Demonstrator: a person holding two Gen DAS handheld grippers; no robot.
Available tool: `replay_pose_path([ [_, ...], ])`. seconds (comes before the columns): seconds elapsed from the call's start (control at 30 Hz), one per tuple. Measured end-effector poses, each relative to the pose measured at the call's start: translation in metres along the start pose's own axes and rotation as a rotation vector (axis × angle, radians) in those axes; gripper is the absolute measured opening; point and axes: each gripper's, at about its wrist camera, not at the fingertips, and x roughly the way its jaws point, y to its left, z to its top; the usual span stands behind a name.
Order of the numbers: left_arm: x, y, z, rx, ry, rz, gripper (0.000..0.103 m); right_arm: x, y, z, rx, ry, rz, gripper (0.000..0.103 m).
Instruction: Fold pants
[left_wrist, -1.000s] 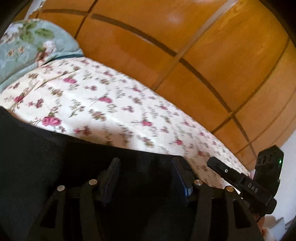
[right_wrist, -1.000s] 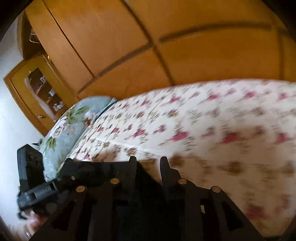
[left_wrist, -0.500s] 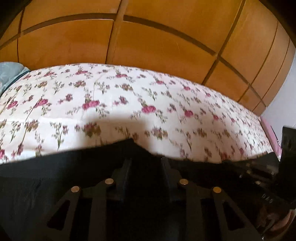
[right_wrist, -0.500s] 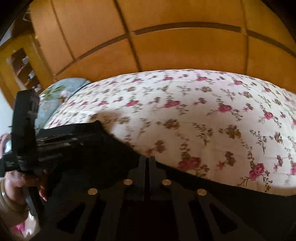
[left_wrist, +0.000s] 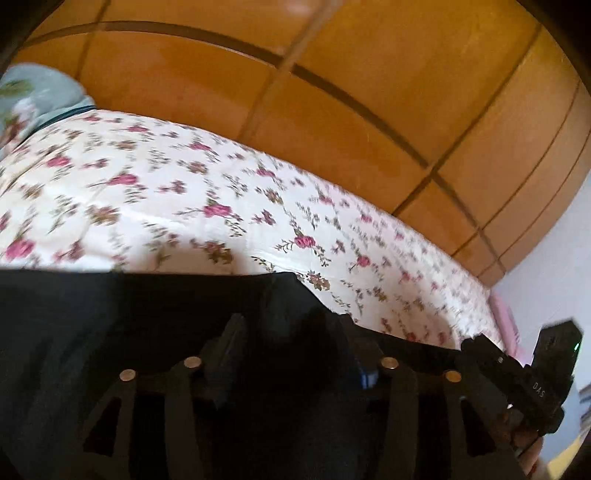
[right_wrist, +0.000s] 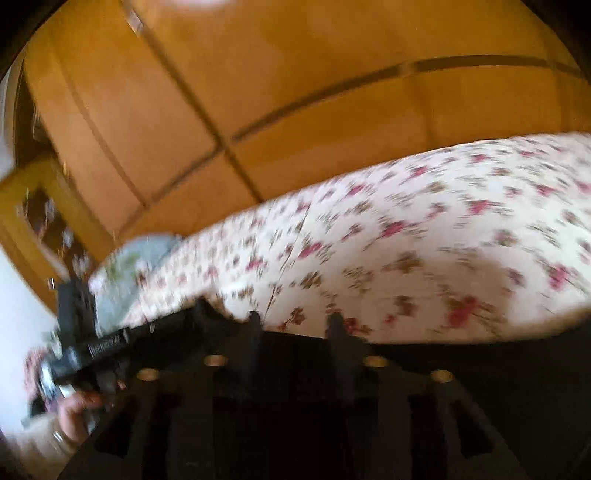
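Left wrist view shows the black pants (left_wrist: 110, 332) spread across the near edge of the bed (left_wrist: 184, 206), filling everything from nine o'clock round to five o'clock, their far hem a straight dark line against the flowered sheet. The left gripper (left_wrist: 291, 343) has its fingers spread wide, with a rumpled hump of the dark cloth rising between them; whether the pads touch that cloth I cannot tell, black on black. At four o'clock the right gripper (left_wrist: 517, 373) shows side-on, close to the pants' edge.

Right wrist view is badly blurred. There the right gripper (right_wrist: 293, 321) also stands parted, its tips at the border where pants (right_wrist: 498, 369) meet sheet, with nothing visibly pinched. The left gripper (right_wrist: 92, 343) appears at eight o'clock, a pillow (right_wrist: 136, 266) beyond it, and wooden wardrobe doors (right_wrist: 295, 92) behind the bed.

The pants look soft, limp and light, likely to sag and crease rather than hold a line. I judge the best hold is on an edge: waistband or hem corners, one gripper on each, pinching through all layers so that the fold carries over evenly and nothing slips loose.
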Motion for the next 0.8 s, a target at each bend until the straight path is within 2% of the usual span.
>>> replay_pose_path([
  [0.1, -0.019, 0.009, -0.007, -0.017, -0.06, 0.027, 0.055, -0.039, -0.019, -0.007, 0.062, -0.044, -0.06, 0.043],
  [0.17, -0.026, 0.02, -0.012, -0.017, -0.093, 0.075, 0.059, -0.068, -0.034, -0.015, 0.099, -0.081, -0.11, 0.043],
  [0.27, -0.026, 0.034, -0.018, -0.055, -0.1, 0.035, 0.059, -0.111, -0.061, -0.026, 0.168, -0.143, -0.197, 0.044],
  [0.33, -0.026, 0.033, -0.019, -0.043, -0.106, 0.04, 0.059, -0.139, -0.082, -0.032, 0.228, -0.186, -0.25, 0.044],
  [0.43, -0.024, 0.031, -0.02, -0.025, -0.102, 0.05, 0.06, -0.179, -0.116, -0.045, 0.349, -0.254, -0.325, 0.044],
  [0.57, -0.025, 0.033, -0.022, -0.038, -0.114, 0.022, 0.061, -0.232, -0.157, -0.068, 0.518, -0.371, -0.413, 0.044],
  [0.63, -0.025, 0.034, -0.022, -0.041, -0.117, 0.016, 0.061, -0.248, -0.171, -0.076, 0.578, -0.409, -0.449, 0.051],
  [0.7, -0.025, 0.034, -0.022, -0.04, -0.116, 0.016, 0.061, -0.264, -0.191, -0.087, 0.661, -0.443, -0.483, 0.052],
  [0.8, -0.025, 0.033, -0.023, -0.038, -0.115, 0.018, 0.061, -0.276, -0.218, -0.098, 0.762, -0.477, -0.487, 0.052],
])
